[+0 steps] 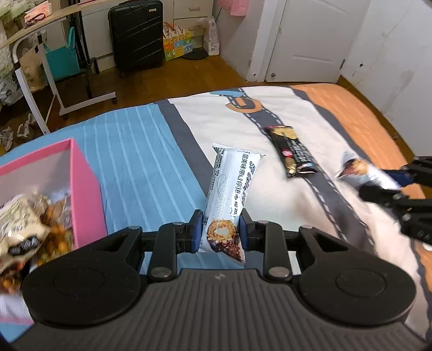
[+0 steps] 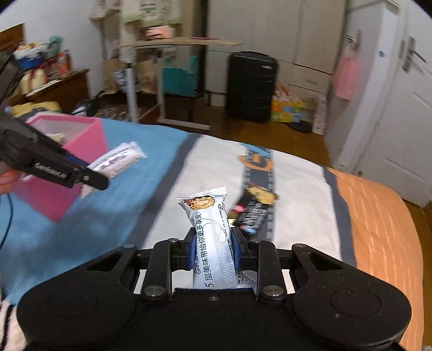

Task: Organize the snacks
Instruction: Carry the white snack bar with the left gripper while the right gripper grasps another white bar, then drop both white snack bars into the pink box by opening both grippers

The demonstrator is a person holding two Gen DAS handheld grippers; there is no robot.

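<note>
A home bedroom is shown. A bed (image 1: pixel 297 113) is covered with a road-print children's sheet, set on a wooden floor (image 1: pixel 167 78). A black suitcase (image 1: pixel 136 33), a rolling side desk (image 1: pixel 40 19), white wardrobe doors (image 2: pixel 256 32) and a white panelled door (image 1: pixel 310 40) are seen around it.

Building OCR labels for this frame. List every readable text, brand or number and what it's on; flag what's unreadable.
"5 层美味带给你更多享受" on the white snack pack held in the right gripper.
"GenRobot.AI" (roughly) on the left gripper body, seen from the right wrist.
White snack pack in left gripper: same slogan partly readable, brand script unclear.
Black snack pack on the bedspread: print too blurred.
Packs in the pink box: unreadable.
</note>
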